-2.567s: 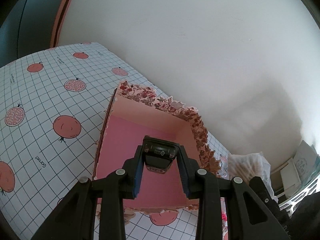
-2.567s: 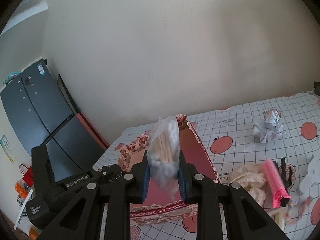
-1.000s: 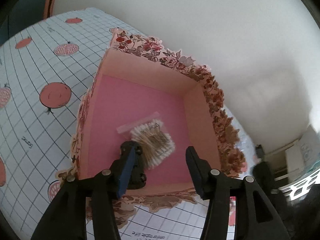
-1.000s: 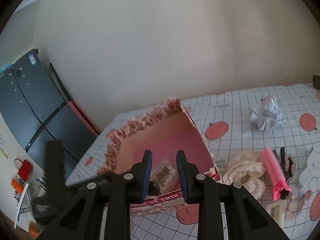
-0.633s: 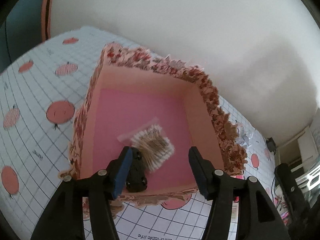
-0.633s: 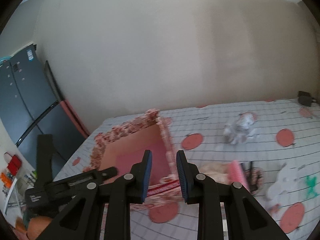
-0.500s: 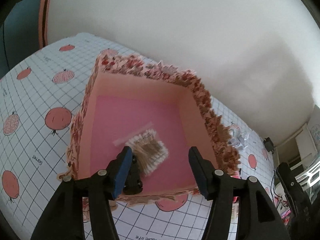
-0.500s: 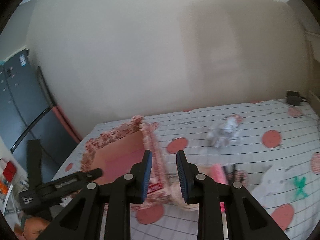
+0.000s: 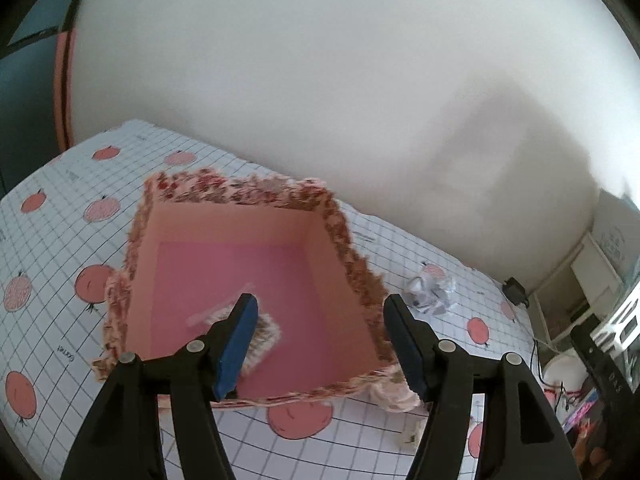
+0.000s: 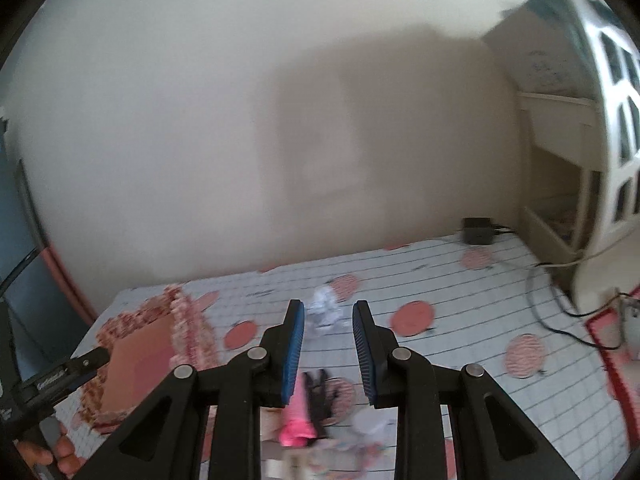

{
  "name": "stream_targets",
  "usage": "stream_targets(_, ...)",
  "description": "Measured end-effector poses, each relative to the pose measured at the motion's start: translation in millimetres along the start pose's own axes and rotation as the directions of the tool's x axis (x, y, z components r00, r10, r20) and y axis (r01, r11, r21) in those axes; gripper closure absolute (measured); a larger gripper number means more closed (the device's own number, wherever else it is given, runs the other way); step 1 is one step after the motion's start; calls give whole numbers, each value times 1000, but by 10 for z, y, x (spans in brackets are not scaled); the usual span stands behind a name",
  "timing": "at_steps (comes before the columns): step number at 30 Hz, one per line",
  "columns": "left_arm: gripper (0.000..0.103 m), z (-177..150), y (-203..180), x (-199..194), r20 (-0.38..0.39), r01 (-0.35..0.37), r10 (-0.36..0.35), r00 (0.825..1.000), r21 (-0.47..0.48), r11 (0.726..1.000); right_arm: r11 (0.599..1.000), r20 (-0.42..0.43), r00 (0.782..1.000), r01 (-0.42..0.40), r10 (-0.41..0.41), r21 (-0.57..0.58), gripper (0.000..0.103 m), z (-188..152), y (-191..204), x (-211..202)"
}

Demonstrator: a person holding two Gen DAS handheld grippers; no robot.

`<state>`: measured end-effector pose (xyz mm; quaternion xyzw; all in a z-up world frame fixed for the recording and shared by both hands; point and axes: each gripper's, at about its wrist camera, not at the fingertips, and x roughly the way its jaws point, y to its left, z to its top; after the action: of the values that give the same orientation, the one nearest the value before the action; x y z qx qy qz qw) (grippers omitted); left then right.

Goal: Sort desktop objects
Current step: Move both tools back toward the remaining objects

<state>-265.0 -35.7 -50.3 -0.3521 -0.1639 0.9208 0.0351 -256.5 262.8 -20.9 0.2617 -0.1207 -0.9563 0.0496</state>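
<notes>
left gripper (image 9: 320,344) – jaws opening, nothing held, above floral box (image 9: 240,200) | cotton swab bag (image 9: 256,328) laid inside box | right gripper (image 10: 328,348) – jaws narrowly parted, empty, aimed at crumpled paper (image 10: 326,310) on table (image 10: 460,300)

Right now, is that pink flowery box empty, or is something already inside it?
Not empty. The floral box has no lid on, and a clear packet of cotton swabs lies on its pink floor, partly hidden behind the left gripper, whose jaws are opening.

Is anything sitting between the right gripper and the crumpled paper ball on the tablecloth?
Nothing visible does. The right gripper is empty, and the crumpled paper ball shows through the gap between its fingers, with only bare tablecloth before it. The pink comb lies nearer, below the fingers.
</notes>
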Motion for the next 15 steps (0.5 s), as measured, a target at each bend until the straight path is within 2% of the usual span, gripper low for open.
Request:
stream_targets(5, 36, -73, -252, 44, -25, 28, -27, 999, 44, 999, 995, -3, 999, 42, -42, 86, 75, 39, -348, -69)
stream_targets(9, 36, -144, -477, 108, -48, 49, -45, 998, 87, 995, 984, -71, 994, 98, -88, 147, 75, 20, -573, -13)
stream_targets(12, 35, -235, -666, 207, -103, 92, -81, 991, 105, 990, 974, -126, 988, 115, -91, 197, 75, -30, -740, 30)
stream_targets(15, 35, -337, -810, 316, -171, 110, -87, 981, 129, 986, 965, -187, 978, 139, -98, 222, 75, -77, -876, 69)
